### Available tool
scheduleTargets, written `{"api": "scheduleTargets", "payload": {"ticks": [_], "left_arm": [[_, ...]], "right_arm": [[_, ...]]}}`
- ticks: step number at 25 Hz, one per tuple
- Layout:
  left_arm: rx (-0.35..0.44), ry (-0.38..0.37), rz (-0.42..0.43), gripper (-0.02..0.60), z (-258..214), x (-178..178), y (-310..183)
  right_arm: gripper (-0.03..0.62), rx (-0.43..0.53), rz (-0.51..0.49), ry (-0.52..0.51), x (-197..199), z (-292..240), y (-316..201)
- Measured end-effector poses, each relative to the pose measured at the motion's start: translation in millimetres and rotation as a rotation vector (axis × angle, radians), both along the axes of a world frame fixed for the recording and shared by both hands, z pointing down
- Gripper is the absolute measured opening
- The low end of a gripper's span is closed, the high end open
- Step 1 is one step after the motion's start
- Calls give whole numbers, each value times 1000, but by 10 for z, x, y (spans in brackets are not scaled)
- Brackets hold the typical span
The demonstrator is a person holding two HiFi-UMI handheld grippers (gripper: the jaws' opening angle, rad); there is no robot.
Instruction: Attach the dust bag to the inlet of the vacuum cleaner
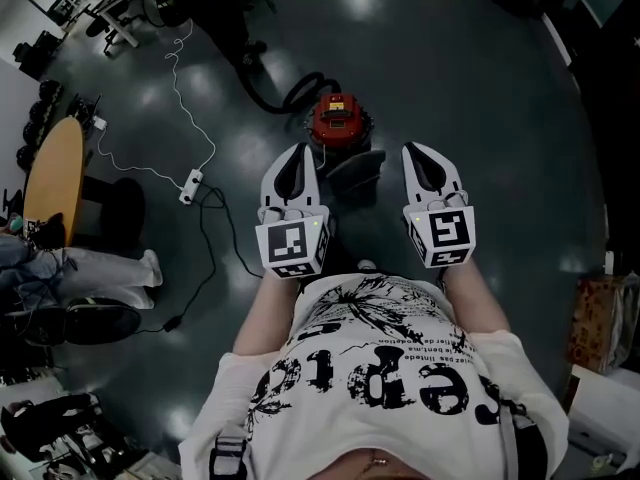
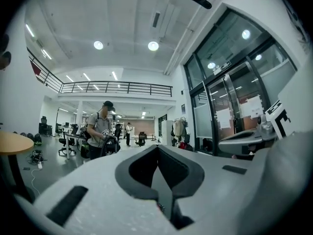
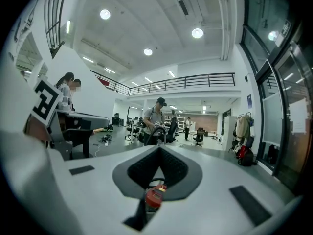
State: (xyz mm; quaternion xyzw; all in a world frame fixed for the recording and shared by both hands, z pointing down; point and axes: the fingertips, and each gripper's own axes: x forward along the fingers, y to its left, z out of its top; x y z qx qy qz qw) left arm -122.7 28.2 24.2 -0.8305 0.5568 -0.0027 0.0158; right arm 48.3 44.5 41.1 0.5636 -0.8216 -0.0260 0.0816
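Your left gripper [image 1: 296,153] and right gripper [image 1: 420,151] sit side by side, each with its jaws pressed together on nothing. Beyond their tips, between the two, the red vacuum cleaner [image 1: 339,118] stands on the floor [image 1: 460,68], clear of both.

**White Shirt, White Tongs**

The person wears a white T-shirt [image 1: 380,313] with short sleeves. It has big black letters and scribbly black drawings on it. The left tongs [image 1: 297,152] and the right tongs [image 1: 419,149] are smooth and white outside, with a rough dark grey lining inside. Behind the left tongs sits a cube [image 1: 292,245] with black-and-white square marks. A second cube [image 1: 441,230] sits behind the right tongs.
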Motion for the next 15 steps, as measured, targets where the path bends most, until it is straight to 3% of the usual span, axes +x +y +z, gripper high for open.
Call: {"api": "scheduleTargets", "payload": {"ticks": [15], "left_arm": [[-17,6,5,5,52,62,311]], "right_arm": [[3,1,-49,34,-78,13,296]]}}
